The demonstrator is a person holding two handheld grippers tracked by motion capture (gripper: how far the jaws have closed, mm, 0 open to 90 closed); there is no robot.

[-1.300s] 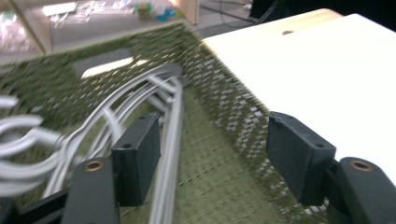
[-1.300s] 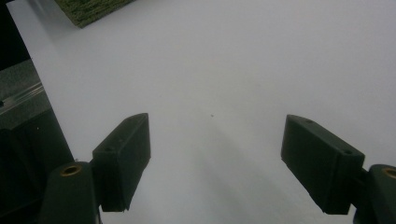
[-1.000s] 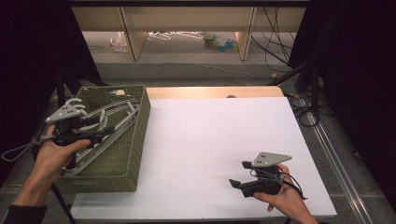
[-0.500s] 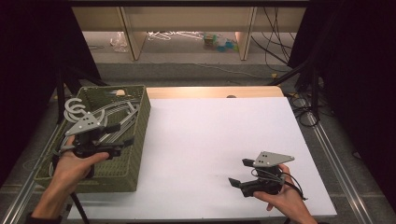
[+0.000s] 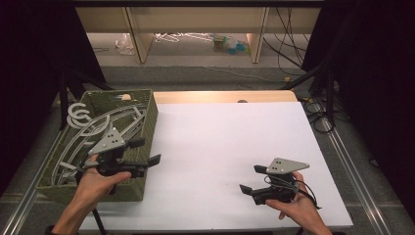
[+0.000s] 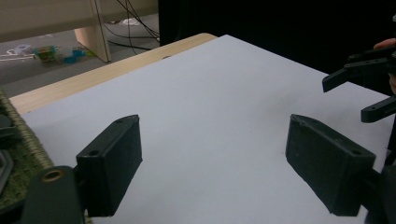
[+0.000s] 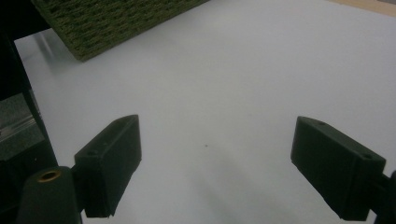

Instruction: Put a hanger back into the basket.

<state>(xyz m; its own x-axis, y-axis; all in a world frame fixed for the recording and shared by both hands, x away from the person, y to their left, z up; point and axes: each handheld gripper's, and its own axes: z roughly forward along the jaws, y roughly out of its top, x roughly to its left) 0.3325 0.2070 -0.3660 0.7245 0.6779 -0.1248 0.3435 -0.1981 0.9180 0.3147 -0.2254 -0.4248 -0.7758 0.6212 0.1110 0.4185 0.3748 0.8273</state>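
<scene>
Over the near right corner of the green woven basket (image 5: 147,122), left claw (image 5: 147,152): jaws spread wide and holding nothing. They have just been opening further, with bare white counter (image 5: 220,142) between them in the left gripper view. A second ago this claw sat farther left, above the hangers; it now points right, across the basket's wall toward the open sheet.

At the left edge of the counter, basket: holds a loose pile of pale grey hangers (image 5: 103,127), hooks (image 5: 78,116) poking past the far left rim. Pile looks much as it did a second ago, though its near part is hidden under the hand, so a small shift cannot be ruled out.

Near right part of the counter, right claw (image 5: 252,178): jaws wide apart, empty, resting low in the same spot as a second ago. Its own view looks over bare white surface to the basket's corner (image 7: 116,23).

Judgement: the left claw came away from the pile with no hanger taken. Every hanger remains in the basket; no item lies on the sheet. A fresh reach into the pile seems needed.
</scene>
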